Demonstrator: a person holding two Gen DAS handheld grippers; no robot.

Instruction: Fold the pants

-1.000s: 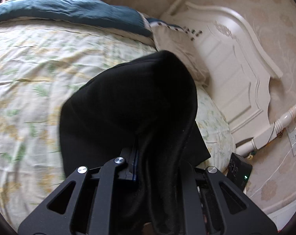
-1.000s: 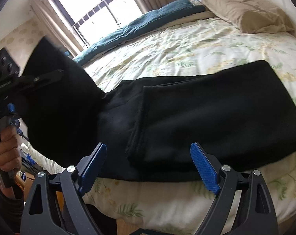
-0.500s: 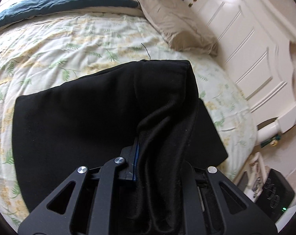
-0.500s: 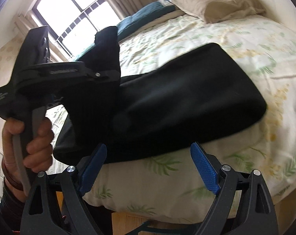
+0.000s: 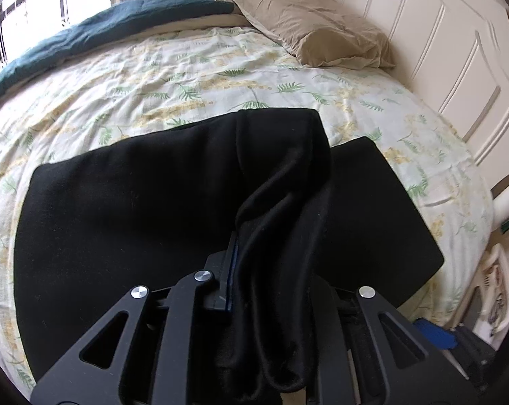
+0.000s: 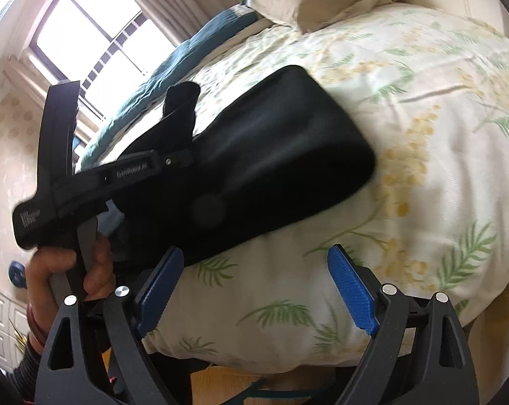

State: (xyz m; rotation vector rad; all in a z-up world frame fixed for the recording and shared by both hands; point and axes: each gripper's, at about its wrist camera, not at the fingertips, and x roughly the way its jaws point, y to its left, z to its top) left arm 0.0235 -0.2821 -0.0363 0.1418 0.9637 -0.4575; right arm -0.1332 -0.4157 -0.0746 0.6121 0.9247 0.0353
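Note:
The black pants [image 5: 136, 209] lie folded on the floral bedspread [image 5: 187, 77]. My left gripper [image 5: 271, 263] is shut on a bunched end of the pants, which drapes forward over the folded part. In the right wrist view the pants [image 6: 281, 148] lie near the bed's front edge, and the left gripper [image 6: 173, 155] holds its end up over them. My right gripper [image 6: 254, 290] is open and empty, apart from the pants, at the bed's front edge. Its blue pads [image 6: 352, 290] are spread wide.
A tan pillow [image 5: 321, 30] and a dark teal blanket [image 5: 119, 30] lie at the far side of the bed. A white headboard [image 5: 456, 50] stands on the right. A window [image 6: 95, 44] is behind the bed. Clutter sits on the floor [image 5: 490, 303] at right.
My left gripper has carried the pants end forward over the folded part, toward the pillow side. My right gripper has drawn back off the pants to the bed's edge.

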